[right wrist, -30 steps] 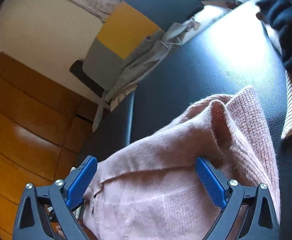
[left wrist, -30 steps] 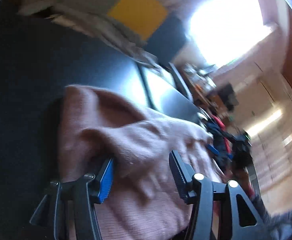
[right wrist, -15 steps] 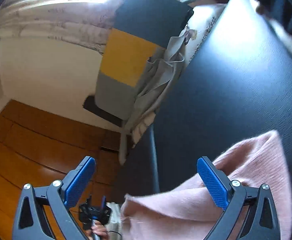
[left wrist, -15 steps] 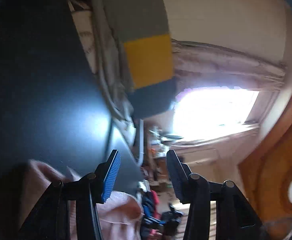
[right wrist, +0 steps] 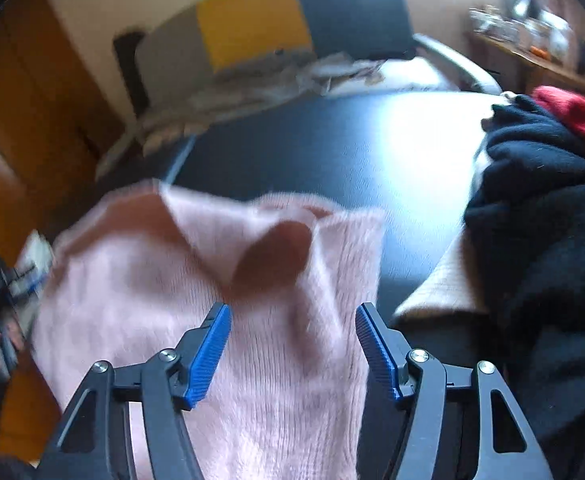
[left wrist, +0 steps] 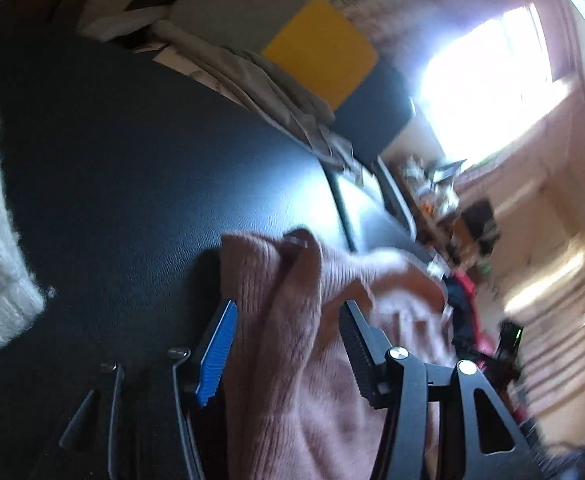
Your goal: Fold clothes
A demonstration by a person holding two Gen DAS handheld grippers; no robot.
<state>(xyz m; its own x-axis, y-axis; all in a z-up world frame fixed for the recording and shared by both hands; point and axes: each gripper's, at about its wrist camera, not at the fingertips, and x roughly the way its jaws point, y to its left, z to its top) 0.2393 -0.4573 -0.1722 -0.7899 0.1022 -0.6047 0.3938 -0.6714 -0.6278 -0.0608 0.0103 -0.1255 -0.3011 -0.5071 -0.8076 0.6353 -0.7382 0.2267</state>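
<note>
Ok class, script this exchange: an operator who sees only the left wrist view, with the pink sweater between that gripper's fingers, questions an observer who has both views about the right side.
Operator: Has the right gripper closed on the sweater?
Observer: No. The right gripper is open, its jaws apart over the pink sweater.
Operator: What lies beyond it on the table?
Observer: A navy garment is heaped to the sweater's right, with a red garment behind it.
</note>
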